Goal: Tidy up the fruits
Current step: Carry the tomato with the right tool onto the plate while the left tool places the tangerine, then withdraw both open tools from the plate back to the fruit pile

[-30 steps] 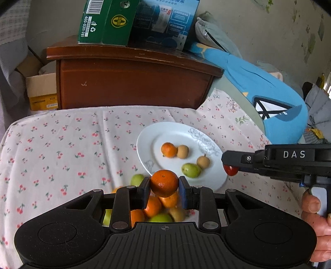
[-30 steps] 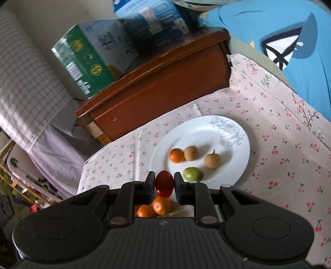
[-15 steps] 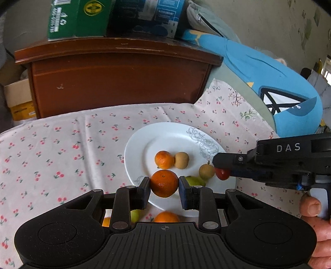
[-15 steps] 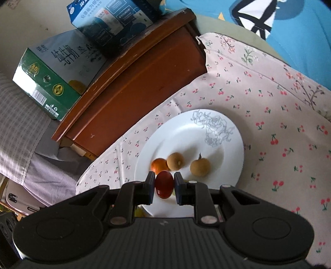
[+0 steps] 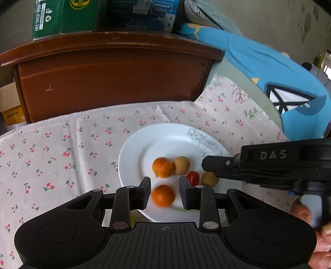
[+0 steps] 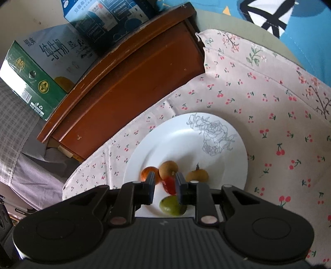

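A white plate (image 5: 157, 142) with a rose drawing lies on the cherry-print cloth. On it are an orange (image 5: 162, 167), two brown round fruits (image 5: 181, 165), a green fruit (image 6: 172, 205) and a red tomato (image 5: 192, 178). My left gripper (image 5: 164, 193) is open over the plate's near edge, and a second orange (image 5: 163, 195) lies blurred between its fingers, not gripped. My right gripper (image 6: 164, 186) is open just above the plate, with the red tomato (image 6: 169, 184) loose between its fingers. The right gripper (image 5: 209, 165) also shows in the left wrist view.
A brown wooden cabinet (image 5: 111, 76) stands behind the table with green and blue cartons (image 5: 62, 16) on top. A blue cushion (image 5: 269, 78) lies at the right. The cherry-print cloth (image 5: 51, 149) spreads left of the plate.
Both grippers moved forward over the plate and opened. The orange left the left gripper's hold and the red tomato left the right gripper's hold; both now sit at the plate.
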A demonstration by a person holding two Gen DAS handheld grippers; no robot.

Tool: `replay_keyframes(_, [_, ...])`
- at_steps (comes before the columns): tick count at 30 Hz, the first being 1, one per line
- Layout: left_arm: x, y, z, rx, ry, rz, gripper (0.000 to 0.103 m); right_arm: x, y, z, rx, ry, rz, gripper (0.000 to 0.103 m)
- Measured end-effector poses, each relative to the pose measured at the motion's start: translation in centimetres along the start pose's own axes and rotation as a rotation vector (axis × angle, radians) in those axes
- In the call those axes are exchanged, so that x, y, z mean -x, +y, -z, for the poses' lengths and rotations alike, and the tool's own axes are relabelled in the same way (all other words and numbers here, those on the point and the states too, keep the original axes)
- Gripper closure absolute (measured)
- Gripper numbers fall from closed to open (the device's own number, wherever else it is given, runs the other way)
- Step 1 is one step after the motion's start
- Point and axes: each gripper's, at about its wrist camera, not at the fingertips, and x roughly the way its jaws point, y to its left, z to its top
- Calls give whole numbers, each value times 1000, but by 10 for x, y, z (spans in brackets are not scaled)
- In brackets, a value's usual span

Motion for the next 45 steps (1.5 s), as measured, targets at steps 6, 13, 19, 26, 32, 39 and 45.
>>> replay_keyframes(6, [20,-1,-12,-3,-73,-35,46,6,5,-3,21,-29,1,76])
replay_keyframes(13, [42,9,-21,19,-90,-91,38,11,9,-2,49,-38,0,72])
replay_keyframes(19, [68,19,-19,11,-104,-130,35,19,17,7,87,-29,-8,72])
replay_keyframes(26, [94,33,-6,39,-116,-156,35,30,32,23,170,-21,-21,71])
replay_keyframes(32, [105,38,6,50,-100,-178,35,33,35,38,198,-2,-16,71])
replay_keyframes(39, [115,42,19,50,-85,-184,34,41,31,55,191,12,-17,71])
replay_keyframes(45, [117,41,33,32,-58,-183,34,41,26,71,172,52,-18,71])
